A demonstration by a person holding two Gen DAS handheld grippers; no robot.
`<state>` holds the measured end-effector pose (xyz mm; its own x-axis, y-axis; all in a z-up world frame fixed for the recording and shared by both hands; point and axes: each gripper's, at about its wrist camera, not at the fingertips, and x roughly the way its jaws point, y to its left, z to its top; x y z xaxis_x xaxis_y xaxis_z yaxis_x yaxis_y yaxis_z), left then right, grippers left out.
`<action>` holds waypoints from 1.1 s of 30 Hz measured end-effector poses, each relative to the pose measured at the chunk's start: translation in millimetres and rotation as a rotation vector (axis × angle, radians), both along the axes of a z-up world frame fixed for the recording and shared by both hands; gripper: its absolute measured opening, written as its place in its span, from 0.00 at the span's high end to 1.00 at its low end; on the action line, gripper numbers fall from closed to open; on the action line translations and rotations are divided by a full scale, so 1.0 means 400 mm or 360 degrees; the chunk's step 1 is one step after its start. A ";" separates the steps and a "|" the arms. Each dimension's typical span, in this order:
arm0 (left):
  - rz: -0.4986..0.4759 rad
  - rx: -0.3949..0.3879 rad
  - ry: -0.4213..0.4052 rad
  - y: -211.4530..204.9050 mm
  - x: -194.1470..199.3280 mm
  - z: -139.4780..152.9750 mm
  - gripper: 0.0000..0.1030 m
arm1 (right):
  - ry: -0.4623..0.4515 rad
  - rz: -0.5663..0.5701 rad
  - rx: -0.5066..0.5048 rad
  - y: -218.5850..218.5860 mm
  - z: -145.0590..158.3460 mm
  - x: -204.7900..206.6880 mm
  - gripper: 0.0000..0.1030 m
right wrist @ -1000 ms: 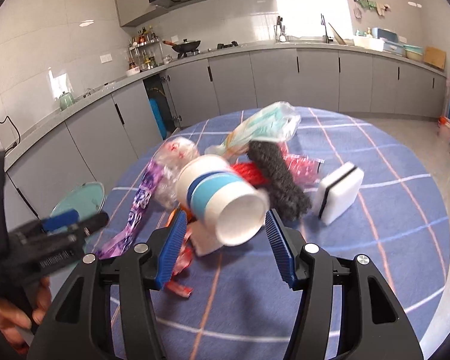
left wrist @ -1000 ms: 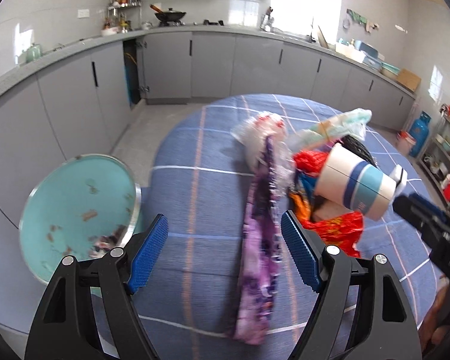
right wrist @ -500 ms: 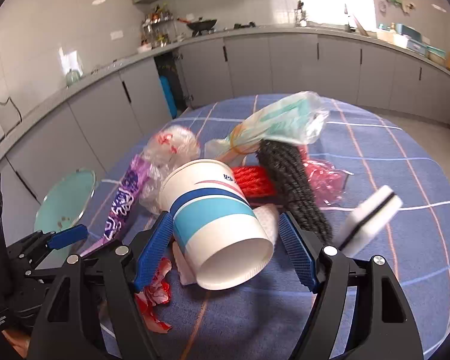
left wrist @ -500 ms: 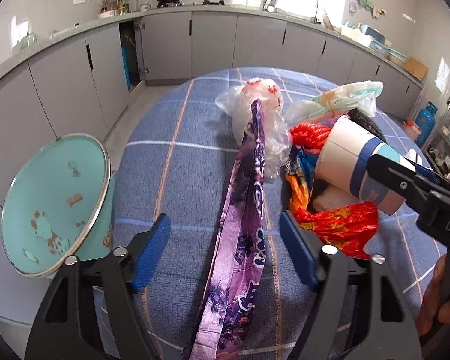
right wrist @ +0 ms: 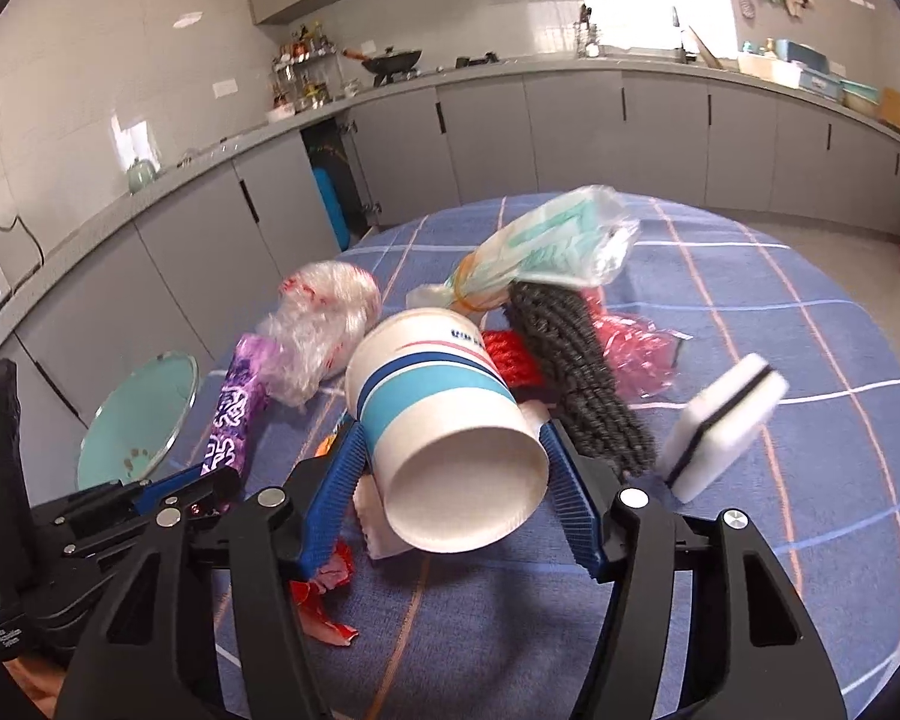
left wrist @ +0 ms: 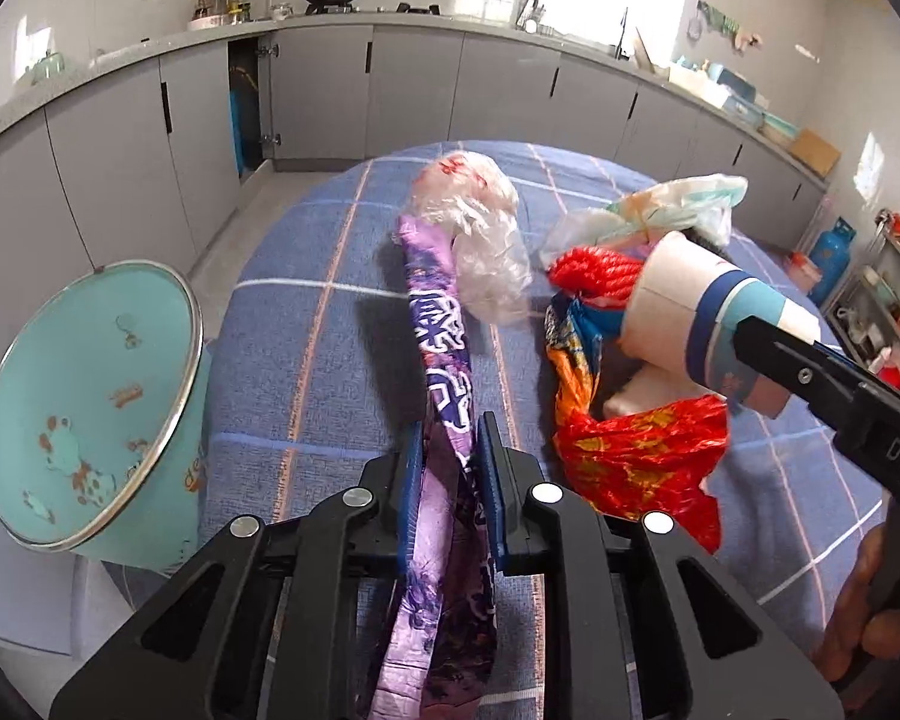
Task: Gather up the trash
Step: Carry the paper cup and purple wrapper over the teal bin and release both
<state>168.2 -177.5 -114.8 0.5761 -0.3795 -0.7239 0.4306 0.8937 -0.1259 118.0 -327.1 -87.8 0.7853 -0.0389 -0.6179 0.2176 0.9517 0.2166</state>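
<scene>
Left gripper (left wrist: 448, 468), just closing, clamps purple wrapper (left wrist: 444, 372) lengthwise, pointing away across table.

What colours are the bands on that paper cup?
The paper cup is white with dark blue and light blue bands, clearest in the right wrist view.

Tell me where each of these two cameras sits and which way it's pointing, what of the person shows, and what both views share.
Left wrist: on the left hand-held gripper, looking forward and down along its fingers, closed on the purple wrapper; a hand shows at the right edge.
Right wrist: on the right hand-held gripper, looking forward and down at the paper cup between its pads; no hand is clearly visible.
Shared: cup, wrapper, teal bin, blue checked tablecloth, and each view shows the other gripper.
</scene>
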 end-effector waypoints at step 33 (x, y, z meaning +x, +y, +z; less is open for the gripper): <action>0.0436 -0.0038 -0.0241 0.377 -0.001 0.176 0.82 | -0.0282 0.0274 -0.0035 0.300 0.164 0.025 0.42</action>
